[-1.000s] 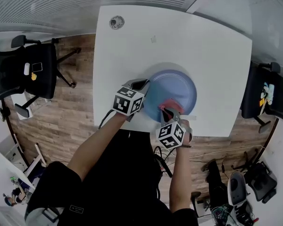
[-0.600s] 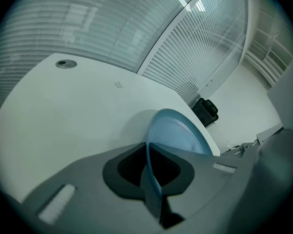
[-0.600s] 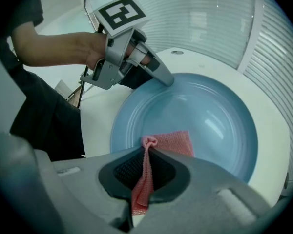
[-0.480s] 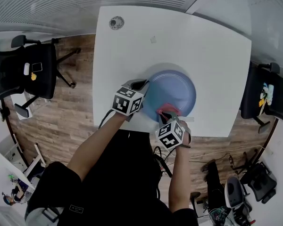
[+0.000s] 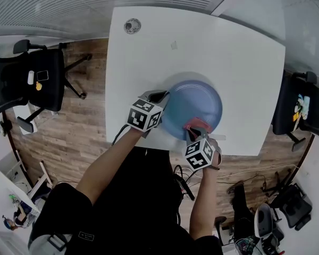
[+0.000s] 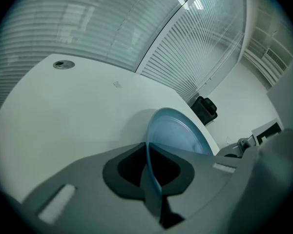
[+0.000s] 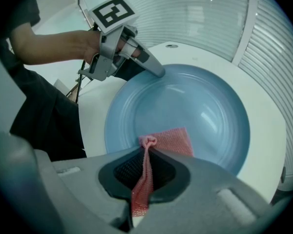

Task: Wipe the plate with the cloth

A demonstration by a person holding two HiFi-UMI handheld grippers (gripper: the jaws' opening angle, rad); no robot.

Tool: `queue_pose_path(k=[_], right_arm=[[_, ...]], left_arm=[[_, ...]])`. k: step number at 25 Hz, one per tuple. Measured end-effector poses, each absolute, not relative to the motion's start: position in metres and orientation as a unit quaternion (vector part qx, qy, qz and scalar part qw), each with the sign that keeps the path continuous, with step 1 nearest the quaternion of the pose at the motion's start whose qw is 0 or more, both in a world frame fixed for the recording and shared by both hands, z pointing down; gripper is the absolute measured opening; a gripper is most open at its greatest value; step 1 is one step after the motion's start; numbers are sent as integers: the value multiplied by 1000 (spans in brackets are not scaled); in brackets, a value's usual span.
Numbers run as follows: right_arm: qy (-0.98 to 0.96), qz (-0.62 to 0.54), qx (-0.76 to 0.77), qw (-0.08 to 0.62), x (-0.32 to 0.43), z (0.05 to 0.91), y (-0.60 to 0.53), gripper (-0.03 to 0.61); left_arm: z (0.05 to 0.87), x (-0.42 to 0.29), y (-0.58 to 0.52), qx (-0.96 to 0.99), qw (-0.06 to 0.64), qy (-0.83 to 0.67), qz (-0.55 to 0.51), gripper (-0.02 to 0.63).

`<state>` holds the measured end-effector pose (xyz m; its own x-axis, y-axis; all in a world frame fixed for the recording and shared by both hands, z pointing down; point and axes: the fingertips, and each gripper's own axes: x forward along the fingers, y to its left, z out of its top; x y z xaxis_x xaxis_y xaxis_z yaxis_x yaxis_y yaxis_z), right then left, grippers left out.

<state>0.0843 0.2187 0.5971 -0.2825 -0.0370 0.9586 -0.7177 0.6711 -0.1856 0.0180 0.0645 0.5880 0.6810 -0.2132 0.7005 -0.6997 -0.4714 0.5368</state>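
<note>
The blue plate sits toward the near edge of the white table. The left gripper is clamped on the rim at the plate's left side, the thin edge running straight between its closed jaws. The right gripper points steeply down over the near part of the plate, its jaws pinched tight on a pink mesh cloth, and the cloth's free end lies spread on the plate's inner surface just beyond them.
</note>
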Motion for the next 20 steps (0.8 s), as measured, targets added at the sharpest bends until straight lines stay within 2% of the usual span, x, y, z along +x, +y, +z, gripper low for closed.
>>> queue_pose_path(k=[20], right_arm=[[-733, 265, 313, 543, 144, 595, 126, 17]], left_arm=[[586, 19, 66, 814, 428, -273, 284, 15]])
